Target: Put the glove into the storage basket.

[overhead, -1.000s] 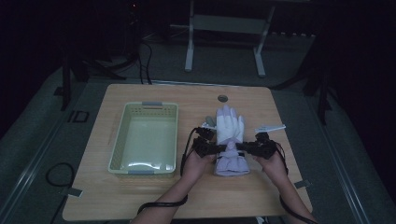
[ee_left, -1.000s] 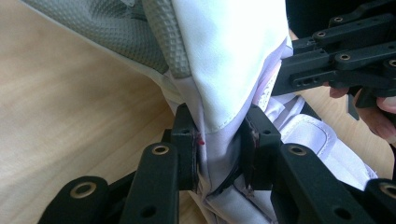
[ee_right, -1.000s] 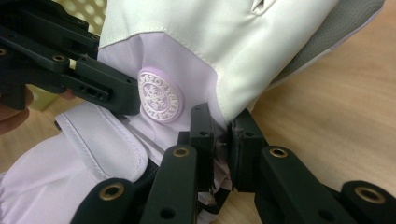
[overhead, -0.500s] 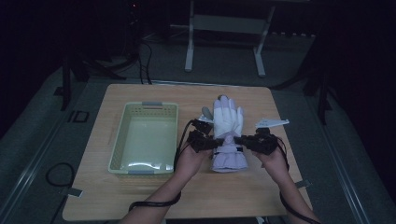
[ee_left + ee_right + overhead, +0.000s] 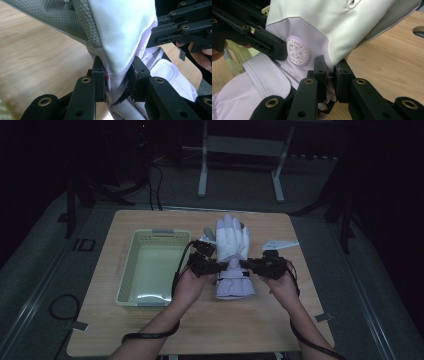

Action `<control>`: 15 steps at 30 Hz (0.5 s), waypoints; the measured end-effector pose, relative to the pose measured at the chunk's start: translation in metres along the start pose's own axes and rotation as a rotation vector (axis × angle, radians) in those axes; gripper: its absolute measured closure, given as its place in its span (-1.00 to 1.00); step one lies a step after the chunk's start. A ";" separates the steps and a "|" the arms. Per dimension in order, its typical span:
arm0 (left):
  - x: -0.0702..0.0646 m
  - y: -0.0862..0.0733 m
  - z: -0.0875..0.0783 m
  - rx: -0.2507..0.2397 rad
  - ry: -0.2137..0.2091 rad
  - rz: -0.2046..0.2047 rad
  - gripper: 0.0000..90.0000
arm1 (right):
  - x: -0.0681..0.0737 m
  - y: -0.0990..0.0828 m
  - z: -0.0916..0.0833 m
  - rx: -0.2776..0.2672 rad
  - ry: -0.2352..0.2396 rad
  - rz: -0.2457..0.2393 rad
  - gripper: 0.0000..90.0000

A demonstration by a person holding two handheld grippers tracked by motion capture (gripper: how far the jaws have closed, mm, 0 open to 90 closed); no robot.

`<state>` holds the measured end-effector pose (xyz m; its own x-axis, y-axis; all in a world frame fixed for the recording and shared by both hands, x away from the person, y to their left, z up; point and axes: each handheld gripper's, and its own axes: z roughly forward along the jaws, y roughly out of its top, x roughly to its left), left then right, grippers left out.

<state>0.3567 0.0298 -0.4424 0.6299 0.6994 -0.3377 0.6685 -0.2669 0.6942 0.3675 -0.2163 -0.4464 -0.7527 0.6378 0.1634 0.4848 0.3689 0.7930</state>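
Note:
A white and lilac winter glove [image 5: 233, 255] hangs over the middle of the wooden table [image 5: 150, 330], fingers pointing away from the person. My left gripper [image 5: 218, 266] is shut on the glove's left wrist edge; its view has the fabric [image 5: 117, 42] pinched between the jaws [image 5: 116, 86]. My right gripper [image 5: 248, 264] is shut on the opposite wrist edge. The right gripper view shows that pinch [image 5: 331, 77] beside a round snowflake badge [image 5: 297, 51]. The grey textured palm side [image 5: 50, 15] faces the table.
A pale green plastic basket [image 5: 151, 268] stands empty left of the glove. A small white flat piece [image 5: 279, 244] lies on the table at the right. A round dark object [image 5: 419, 32] sits near the far edge. Dark floor surrounds the table.
Both grippers have lifted the glove and carried it away from the person, toward the far edge. The cuff now hangs between the hands.

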 end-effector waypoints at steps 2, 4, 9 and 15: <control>0.005 -0.002 -0.007 0.005 0.002 -0.004 0.58 | 0.006 0.005 0.006 0.007 0.011 -0.011 0.81; 0.009 -0.003 -0.012 0.000 0.010 -0.009 0.57 | 0.009 0.009 0.010 0.009 0.009 -0.022 0.81; 0.018 -0.005 -0.027 -0.009 0.029 -0.020 0.58 | 0.018 0.018 0.020 -0.003 0.021 -0.023 0.81; 0.030 -0.009 -0.044 -0.008 0.051 -0.029 0.58 | 0.030 0.031 0.035 -0.004 0.041 -0.031 0.81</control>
<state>0.3526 0.0825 -0.4305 0.5890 0.7400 -0.3249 0.6827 -0.2405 0.6900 0.3753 -0.1618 -0.4380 -0.7850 0.5979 0.1621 0.4588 0.3853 0.8007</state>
